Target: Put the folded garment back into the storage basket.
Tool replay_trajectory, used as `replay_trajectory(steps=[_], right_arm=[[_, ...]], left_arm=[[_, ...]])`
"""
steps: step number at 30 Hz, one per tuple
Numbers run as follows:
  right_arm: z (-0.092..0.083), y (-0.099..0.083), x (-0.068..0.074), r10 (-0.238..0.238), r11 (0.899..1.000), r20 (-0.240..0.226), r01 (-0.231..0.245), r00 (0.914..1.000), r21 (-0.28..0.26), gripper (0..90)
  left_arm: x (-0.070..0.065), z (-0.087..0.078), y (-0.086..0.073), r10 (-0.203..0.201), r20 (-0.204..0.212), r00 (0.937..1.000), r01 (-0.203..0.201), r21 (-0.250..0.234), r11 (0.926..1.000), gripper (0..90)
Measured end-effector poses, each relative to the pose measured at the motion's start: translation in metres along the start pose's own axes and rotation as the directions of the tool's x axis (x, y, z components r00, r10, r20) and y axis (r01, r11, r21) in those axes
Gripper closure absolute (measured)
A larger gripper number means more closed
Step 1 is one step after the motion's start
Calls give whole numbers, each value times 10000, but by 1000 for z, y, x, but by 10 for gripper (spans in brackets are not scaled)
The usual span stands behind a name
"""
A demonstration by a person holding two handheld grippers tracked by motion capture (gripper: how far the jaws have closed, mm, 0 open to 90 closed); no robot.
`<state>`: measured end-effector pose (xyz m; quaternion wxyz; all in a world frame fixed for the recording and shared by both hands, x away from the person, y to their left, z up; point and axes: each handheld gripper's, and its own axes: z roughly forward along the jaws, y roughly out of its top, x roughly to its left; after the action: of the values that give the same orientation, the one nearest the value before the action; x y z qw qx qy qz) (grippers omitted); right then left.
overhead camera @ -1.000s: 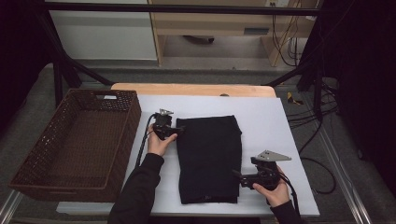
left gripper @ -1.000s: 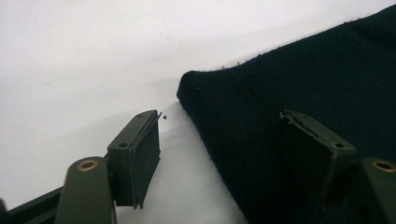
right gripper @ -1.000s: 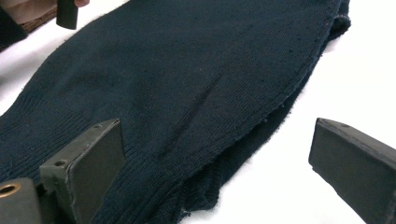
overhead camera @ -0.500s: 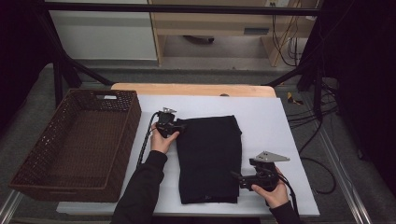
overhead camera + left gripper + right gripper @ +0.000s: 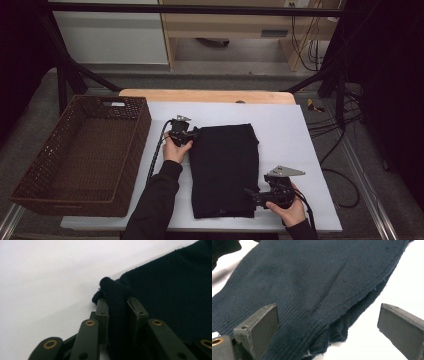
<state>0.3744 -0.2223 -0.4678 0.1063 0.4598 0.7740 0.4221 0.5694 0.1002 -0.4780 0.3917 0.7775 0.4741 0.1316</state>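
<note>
On the white table [image 5: 300, 135], centre, lies a folded black knit garment [image 5: 225, 170], flat, roughly rectangular, long side running away from the person. Left hand [image 5: 174, 149] comes up from bottom w/ dark sleeve, forearm angled toward the garment's far left corner, holding the left gripper [image 5: 192, 134] low and level at that corner. In the left gripper view the jaws have just been closing and the pads [image 5: 103, 315] now press from both sides on a bunched-up fold of the garment [image 5: 175, 295]; pinched corner sticks up as a rounded nub above the pads, so the grip is on cloth. Right hand [image 5: 287, 210] sits at near right edge of the garment, wrist bent inward, right gripper [image 5: 250, 194] pointing left at the hem, grey three-cornered plate on top. Right gripper view: jaws wide apart, one pad [image 5: 265, 325] resting over the ribbed hem, other pad off over bare table; garment edge [image 5: 312, 290] lies between them, layers slightly lifted, not squeezed. Fabric = fine rib knit, matte, soft, faint crease diag. across. Left of table a brown woven basket [image 5: 30, 170], rectangular, stiff wicker walls, well apart from the garment.
</note>
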Motion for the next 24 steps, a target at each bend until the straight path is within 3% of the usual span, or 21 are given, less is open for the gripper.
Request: replay_trajectory(steps=[7, 13, 24], right_arm=[[5, -2, 3, 173, 9993, 135, -177, 9998, 315, 49], [8, -8, 5, 242, 9986, 299, -256, 9993, 471, 82], [13, -13, 16, 364, 9980, 358, -382, 9987, 495, 246]], left_arm=[[-1, 0, 0, 23, -52, 10000, -23, 29, 10000, 738], [-3, 0, 0, 273, -179, 9995, -272, 45, 9996, 742], [-2, 0, -3, 105, -77, 9999, -106, -168, 9998, 742]])
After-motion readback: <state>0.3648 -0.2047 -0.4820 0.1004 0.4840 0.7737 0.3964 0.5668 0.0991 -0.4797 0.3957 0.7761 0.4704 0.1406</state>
